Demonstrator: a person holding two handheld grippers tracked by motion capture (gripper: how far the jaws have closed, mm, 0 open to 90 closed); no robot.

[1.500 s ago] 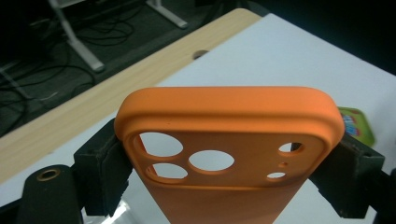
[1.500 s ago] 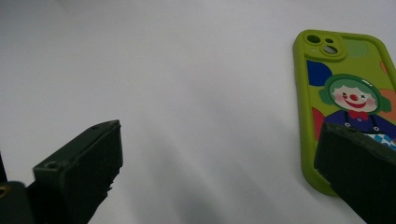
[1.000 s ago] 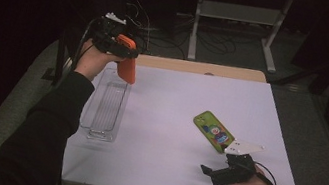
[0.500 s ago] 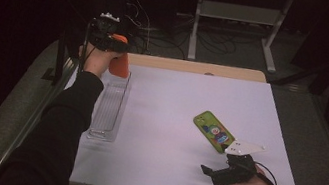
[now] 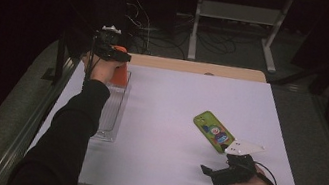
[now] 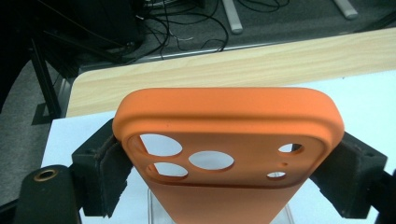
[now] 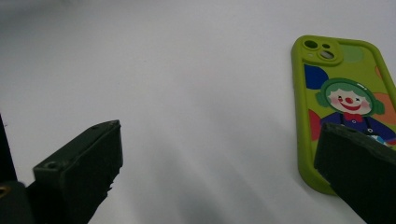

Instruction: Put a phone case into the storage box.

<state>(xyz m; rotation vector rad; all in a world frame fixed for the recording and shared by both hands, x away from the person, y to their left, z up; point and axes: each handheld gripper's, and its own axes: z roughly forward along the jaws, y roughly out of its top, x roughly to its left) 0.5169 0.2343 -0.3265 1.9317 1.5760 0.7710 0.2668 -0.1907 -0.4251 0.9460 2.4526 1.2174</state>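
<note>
White tabletop [image 5: 175,104]: left gripper [image 6: 224,163] clamped the soft orange phone case [image 6: 229,154] above the far-left clear plastic tray [image 5: 110,114], right gripper [image 7: 219,172] open near the green case [image 7: 345,112]; lowering and release judged next.

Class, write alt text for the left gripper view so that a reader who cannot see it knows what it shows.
An orange phone case, camera cutouts facing the viewer, is clamped by its two side edges between the black jaws of the left hand-held gripper. Behind it lie a white table, a strip of pale wood and dark floor with cables.
</note>
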